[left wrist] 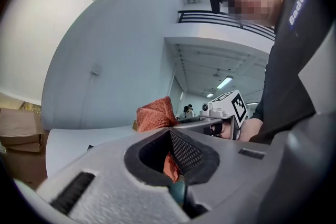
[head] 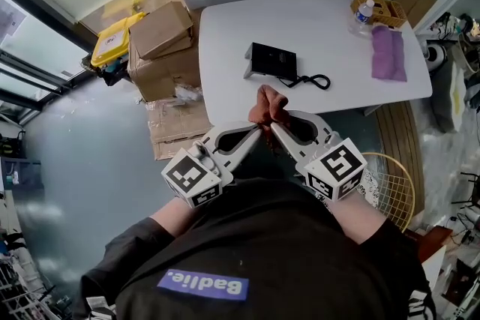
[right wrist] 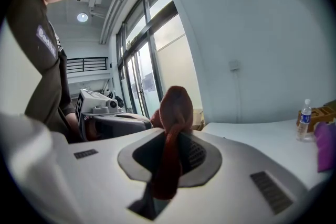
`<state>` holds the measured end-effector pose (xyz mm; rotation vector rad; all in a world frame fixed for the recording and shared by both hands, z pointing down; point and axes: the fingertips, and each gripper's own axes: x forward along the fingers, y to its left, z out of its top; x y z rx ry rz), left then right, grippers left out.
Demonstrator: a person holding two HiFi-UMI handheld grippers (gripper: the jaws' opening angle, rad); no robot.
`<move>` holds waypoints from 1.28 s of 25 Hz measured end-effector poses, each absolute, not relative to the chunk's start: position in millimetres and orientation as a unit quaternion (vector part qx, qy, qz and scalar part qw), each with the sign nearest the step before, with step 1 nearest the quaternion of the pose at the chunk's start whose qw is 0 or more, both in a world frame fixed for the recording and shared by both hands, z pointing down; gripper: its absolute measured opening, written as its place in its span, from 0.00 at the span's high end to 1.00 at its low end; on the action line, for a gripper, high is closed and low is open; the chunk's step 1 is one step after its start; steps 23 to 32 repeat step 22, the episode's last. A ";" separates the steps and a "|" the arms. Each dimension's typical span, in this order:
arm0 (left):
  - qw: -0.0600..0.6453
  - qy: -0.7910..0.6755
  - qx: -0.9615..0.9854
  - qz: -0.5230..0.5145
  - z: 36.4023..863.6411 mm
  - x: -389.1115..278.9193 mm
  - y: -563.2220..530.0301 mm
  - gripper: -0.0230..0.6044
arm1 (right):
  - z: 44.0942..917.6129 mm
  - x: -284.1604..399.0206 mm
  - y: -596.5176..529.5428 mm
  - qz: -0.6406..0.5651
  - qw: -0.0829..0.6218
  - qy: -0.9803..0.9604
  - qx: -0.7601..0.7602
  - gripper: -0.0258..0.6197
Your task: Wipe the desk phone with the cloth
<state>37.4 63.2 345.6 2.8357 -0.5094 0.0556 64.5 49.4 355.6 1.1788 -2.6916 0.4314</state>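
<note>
A black desk phone [head: 271, 60] with a coiled cord [head: 313, 81] sits on the white table [head: 330, 41]. An orange-red cloth [head: 268, 106] is bunched at the table's near edge, held between both grippers. My left gripper [head: 257, 129] is shut on one part of the cloth [left wrist: 156, 115]. My right gripper [head: 273, 126] is shut on another part of the cloth [right wrist: 174, 113], which stands up between its jaws. Both grippers point toward each other, their tips almost meeting just short of the phone.
A purple cloth [head: 388, 52], a water bottle [head: 363, 12] and a yellowish box [head: 382, 9] lie at the table's right end. Cardboard boxes [head: 161, 45] are stacked on the floor to the left. A wire basket [head: 394, 187] stands at the right.
</note>
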 end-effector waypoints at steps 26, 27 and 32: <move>0.126 -0.164 0.978 0.020 337.9 16.8 68.3 0.95 | 358.1 45.5 49.9 0.157 0.080 -0.894 0.411 0.85; 0.126 -0.164 0.978 0.020 337.9 16.8 68.3 0.95 | 358.1 45.5 49.9 0.157 0.080 -0.894 0.411 0.85; 0.126 -0.164 0.978 0.020 337.9 16.8 68.3 0.95 | 358.1 45.5 49.9 0.157 0.080 -0.894 0.411 0.85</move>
